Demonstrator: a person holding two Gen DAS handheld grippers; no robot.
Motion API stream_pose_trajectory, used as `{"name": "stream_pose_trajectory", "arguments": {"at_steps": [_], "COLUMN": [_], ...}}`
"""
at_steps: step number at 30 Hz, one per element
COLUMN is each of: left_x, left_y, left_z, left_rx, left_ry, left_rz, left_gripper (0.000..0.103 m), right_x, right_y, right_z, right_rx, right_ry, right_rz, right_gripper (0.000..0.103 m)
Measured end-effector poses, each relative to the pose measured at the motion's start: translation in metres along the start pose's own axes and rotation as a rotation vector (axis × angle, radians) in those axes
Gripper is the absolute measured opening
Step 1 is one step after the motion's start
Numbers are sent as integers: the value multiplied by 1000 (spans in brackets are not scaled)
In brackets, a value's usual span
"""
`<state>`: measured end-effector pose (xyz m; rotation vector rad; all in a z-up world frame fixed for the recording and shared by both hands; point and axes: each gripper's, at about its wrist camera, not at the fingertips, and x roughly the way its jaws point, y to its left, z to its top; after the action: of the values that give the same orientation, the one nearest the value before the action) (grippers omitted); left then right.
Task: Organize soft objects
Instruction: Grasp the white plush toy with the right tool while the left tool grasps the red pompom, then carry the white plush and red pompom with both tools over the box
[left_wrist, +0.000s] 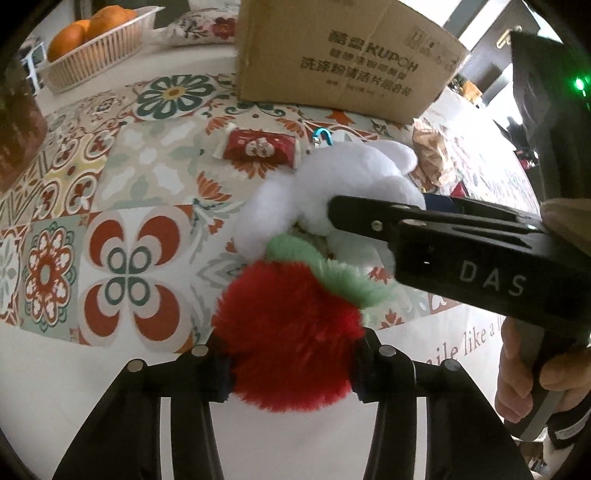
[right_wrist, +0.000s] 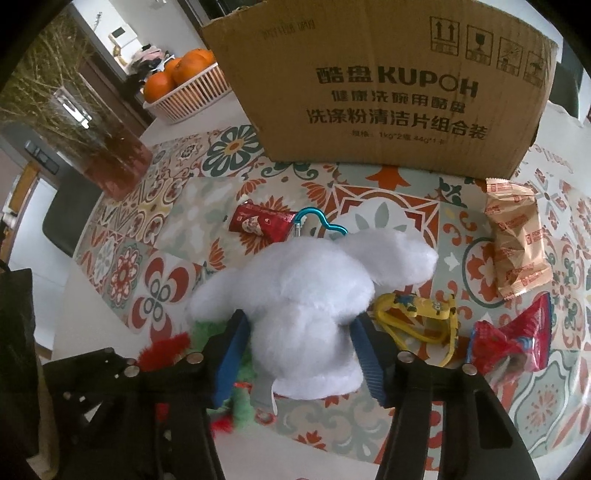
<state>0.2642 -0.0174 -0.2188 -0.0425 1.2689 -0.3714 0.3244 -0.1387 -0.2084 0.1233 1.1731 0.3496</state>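
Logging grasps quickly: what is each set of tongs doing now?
Left tongs: closed on the red plush apple.
Right tongs: closed on the white plush toy.

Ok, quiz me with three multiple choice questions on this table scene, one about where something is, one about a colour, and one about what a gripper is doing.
1. Where is the cardboard box?
A. beyond the white plush toy
B. under the table
C. inside the basket

2. What colour is the carabiner by the white plush toy?
A. pink
B. blue
C. black

3. What is the left gripper doing?
A. hanging open
B. closed on the red plush ball
C. gripping the box

Answers: A, the box stands behind the toy; B, its hook shows blue; B, its fingers squeeze the red plush ball.
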Motion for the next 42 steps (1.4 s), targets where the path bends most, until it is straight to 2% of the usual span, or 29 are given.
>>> {"name": "stream_pose_trajectory", "arguments": {"at_steps": [2,13,19,26,42], "left_x": [-4,-39,-58,-84,-133], "left_y": [3,3,-6,-22,-46], "left_z": [-2,-5,1,9,37], "left_rx": [-17,-75,-58,-28,36], "left_ry": [-12,-116,-171,-243,-416], "left_rz": [6,54,58,52,108], "left_gripper": [43,41,41,41,41], "right_x": [-5,-39,-63,-95,-147], "right_y": [0,-1,-6,-11,-21], "right_z": [-1,-11,-13,-10,5], "right_rx": [0,26,66,100,154], "right_ry": [-12,-83,-142,-238,-380], "right_rz": [-8,-22,-34,-103,-167], "right_gripper": [49,46,46,46,46]}}
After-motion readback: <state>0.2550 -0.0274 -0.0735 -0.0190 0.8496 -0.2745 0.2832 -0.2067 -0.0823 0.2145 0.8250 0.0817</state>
